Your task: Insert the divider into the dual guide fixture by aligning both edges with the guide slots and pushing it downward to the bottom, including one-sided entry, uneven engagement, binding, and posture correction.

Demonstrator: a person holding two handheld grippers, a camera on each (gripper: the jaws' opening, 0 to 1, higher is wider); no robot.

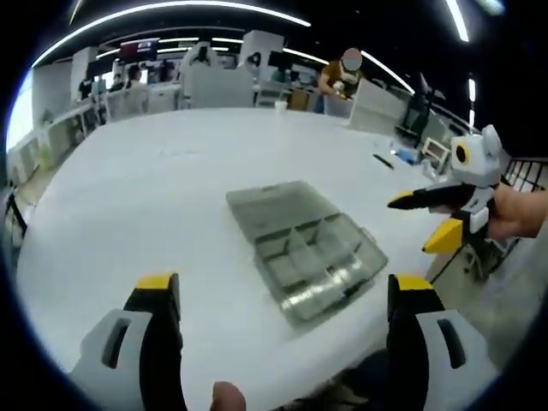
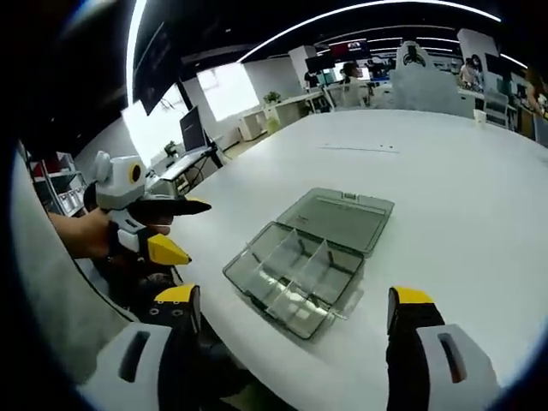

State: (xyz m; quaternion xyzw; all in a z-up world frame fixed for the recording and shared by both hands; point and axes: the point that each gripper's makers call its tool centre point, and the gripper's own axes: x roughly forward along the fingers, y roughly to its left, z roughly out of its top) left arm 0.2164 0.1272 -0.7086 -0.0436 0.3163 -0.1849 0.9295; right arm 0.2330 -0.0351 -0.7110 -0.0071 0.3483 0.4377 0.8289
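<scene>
Divider box (image 1: 304,247) — a clear grey compartment case with its lid folded flat — lies open on the white worktop (image 1: 154,205), near the edge closest to us. We see thin partitions standing inside the tray. Left claw (image 1: 282,291) hangs released short of the box; right claw (image 2: 291,308) likewise spread wide, grasping nothing, just before the tray's near corner.

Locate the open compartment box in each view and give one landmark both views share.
Left gripper view: the compartment box lies centre, lid toward upper left.
Right gripper view: compartment box lies centre, lid toward upper right.
Shared landmark: the white table beneath it.
</scene>
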